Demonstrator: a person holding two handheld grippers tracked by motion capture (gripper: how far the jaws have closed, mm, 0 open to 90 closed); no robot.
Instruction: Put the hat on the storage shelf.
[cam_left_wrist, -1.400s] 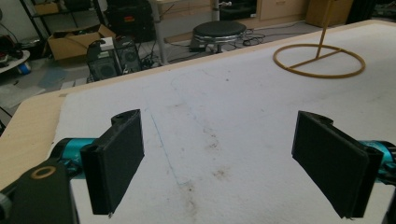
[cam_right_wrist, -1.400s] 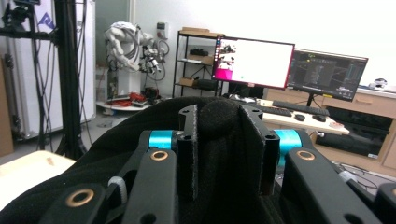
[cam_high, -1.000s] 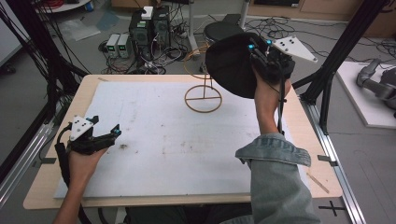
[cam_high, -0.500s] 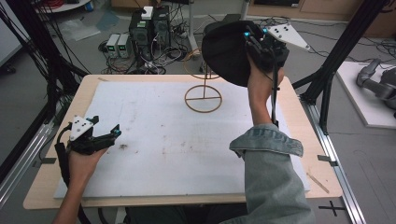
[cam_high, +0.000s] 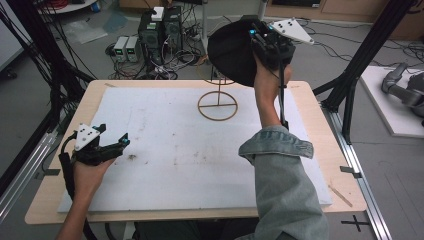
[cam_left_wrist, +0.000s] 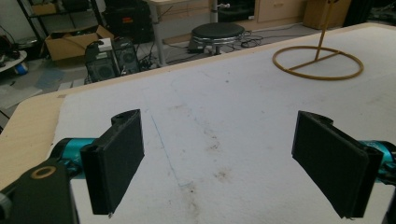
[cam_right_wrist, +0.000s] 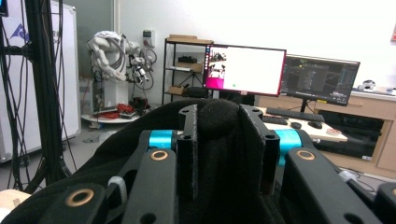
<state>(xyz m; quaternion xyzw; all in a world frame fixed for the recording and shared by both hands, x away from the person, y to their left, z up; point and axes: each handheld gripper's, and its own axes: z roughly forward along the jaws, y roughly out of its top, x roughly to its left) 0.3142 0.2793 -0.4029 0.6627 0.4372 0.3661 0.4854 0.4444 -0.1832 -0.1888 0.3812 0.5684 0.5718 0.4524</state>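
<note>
Right claw pinches a fold of a black hat, held aloft at the far edge of the desk, just above and beyond the wire stand. In the right gripper view the two jaws press together on a bunched ridge of the black fabric, with the rest draping below. Left claw rests low at the near-left of the desk, jaws spread wide and empty.

Step in hand, as judged: bringing the hat over the stand's upright post. To do it well, centre the crown over the post before lowering — the hat hides the post top from above, so the descent should be slow and vertical, and the pinch released only once the fabric bears on the stand.

Orientation: the hat appears as a broad dark disc, tilted, facing left and toward the person; which face is the opening cannot be told. No clear long axis — roughly round.
</note>
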